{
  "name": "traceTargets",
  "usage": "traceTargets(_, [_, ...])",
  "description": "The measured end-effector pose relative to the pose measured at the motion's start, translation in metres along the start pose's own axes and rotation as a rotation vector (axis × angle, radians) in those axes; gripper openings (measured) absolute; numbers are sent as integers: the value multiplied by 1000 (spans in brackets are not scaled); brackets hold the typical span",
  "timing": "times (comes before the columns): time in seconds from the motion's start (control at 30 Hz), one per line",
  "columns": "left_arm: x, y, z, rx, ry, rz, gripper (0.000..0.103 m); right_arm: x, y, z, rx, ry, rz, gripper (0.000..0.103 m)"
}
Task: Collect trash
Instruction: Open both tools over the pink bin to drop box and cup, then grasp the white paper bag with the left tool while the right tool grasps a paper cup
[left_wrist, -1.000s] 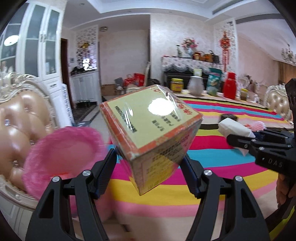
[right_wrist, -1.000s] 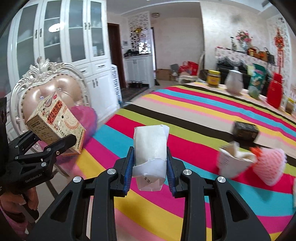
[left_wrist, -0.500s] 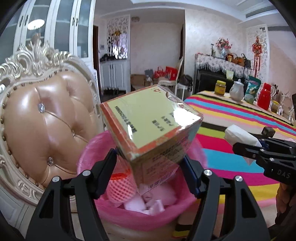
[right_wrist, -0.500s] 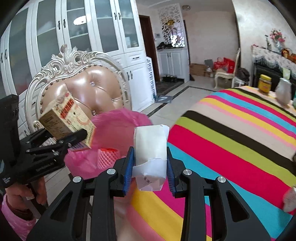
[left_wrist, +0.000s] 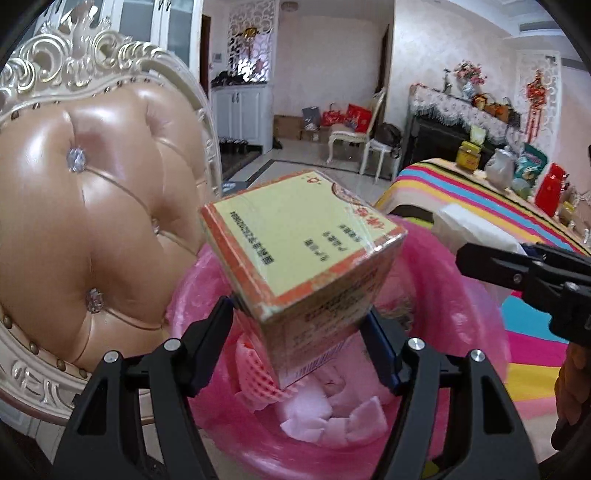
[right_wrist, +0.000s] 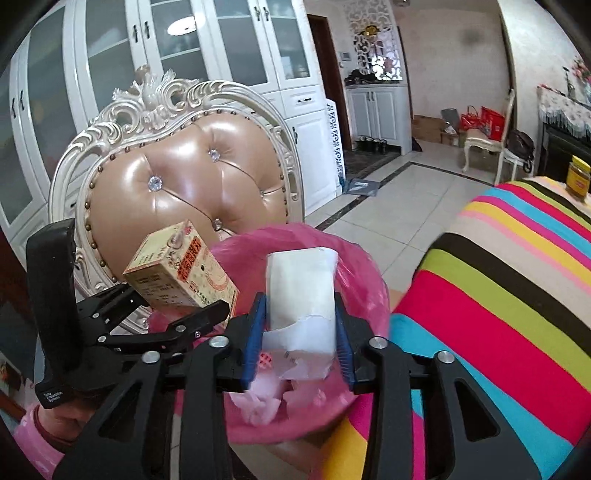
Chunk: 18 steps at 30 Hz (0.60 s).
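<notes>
Striped tablecloth (right_wrist: 517, 295) | tufted chair (right_wrist: 184, 192) | white cabinets (right_wrist: 110, 55) | tiled floor (right_wrist: 406, 192)

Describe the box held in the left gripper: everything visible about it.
The yellow carton is a small cardboard box with worn orange-red borders, printed Chinese text and a glossy film wrap. The left gripper clamps it by two opposite sides, tilted corner-down, closed and intact. It hangs over the pink-lined bin, touching nothing but the fingers. The right wrist view shows its red-printed face.

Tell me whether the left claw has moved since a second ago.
Yes. The left claw, holding the yellow box, swung left from over the striped table to above the pink bin.
</notes>
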<state>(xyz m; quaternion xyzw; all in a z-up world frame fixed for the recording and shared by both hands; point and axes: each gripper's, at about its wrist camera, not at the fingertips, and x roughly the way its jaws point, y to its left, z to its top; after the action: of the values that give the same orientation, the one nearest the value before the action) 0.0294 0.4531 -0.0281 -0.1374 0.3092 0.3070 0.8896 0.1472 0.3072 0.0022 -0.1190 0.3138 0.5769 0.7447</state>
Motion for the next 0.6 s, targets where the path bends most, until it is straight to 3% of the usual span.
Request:
traceTargets(0.07, [-3, 4, -2, -17, -2, 20, 75, -2, -2, -1, 10, -10, -9, 65])
traceTargets(0.1, [-8, 6, -3, -25, -14, 40, 86, -6, -5, -3, 20, -23, 2, 65])
traceTargets(0.37, [-57, -16, -19, 31, -140, 183, 98, -72, -34, -36, 3, -71, -83, 65])
traceTargets(0.47, [-70, -41, -23, 53, -168, 145, 98, -103, -53, -57, 13, -74, -142, 68])
traceTargets(0.6, [-77, -100, -29, 140, -169, 15, 98, -145, -90, -90, 68, -67, -235, 68])
